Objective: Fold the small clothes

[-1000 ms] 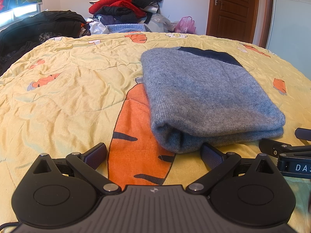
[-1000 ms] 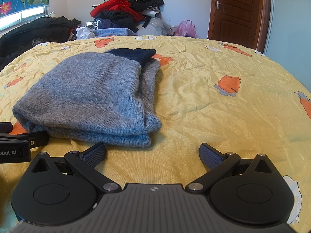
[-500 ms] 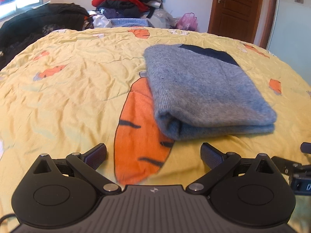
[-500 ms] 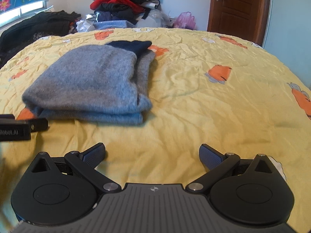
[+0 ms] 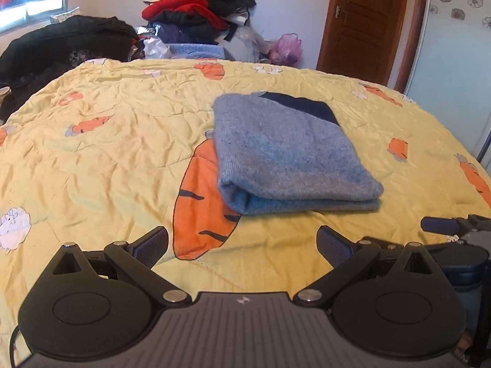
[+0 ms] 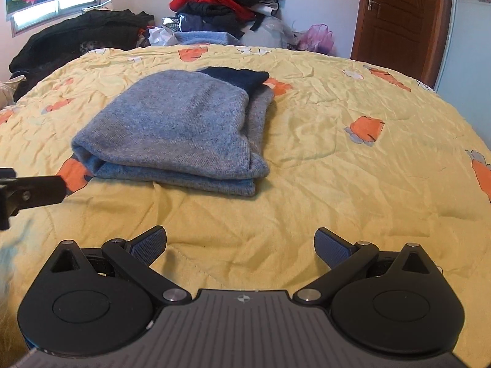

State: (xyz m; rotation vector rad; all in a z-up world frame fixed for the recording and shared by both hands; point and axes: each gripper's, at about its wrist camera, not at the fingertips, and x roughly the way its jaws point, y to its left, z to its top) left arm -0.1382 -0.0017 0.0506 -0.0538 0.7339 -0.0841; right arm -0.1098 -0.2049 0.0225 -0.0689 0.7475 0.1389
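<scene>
ahead of both tongs | folded grey sweater [image 5: 285, 153] on bedspread [image 5: 107, 153], untouched | both tongs wide open, empty

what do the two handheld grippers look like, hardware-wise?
They look identical. The left gripper and the right gripper each have a grey ribbed body with a small round logo, two black disc-shaped housings, black linkage arms with silver pivot pins, and dark blue textured fingertips. A thin black cable loops at the lower left of the left unit. No hands or sleeves are visible.
</scene>
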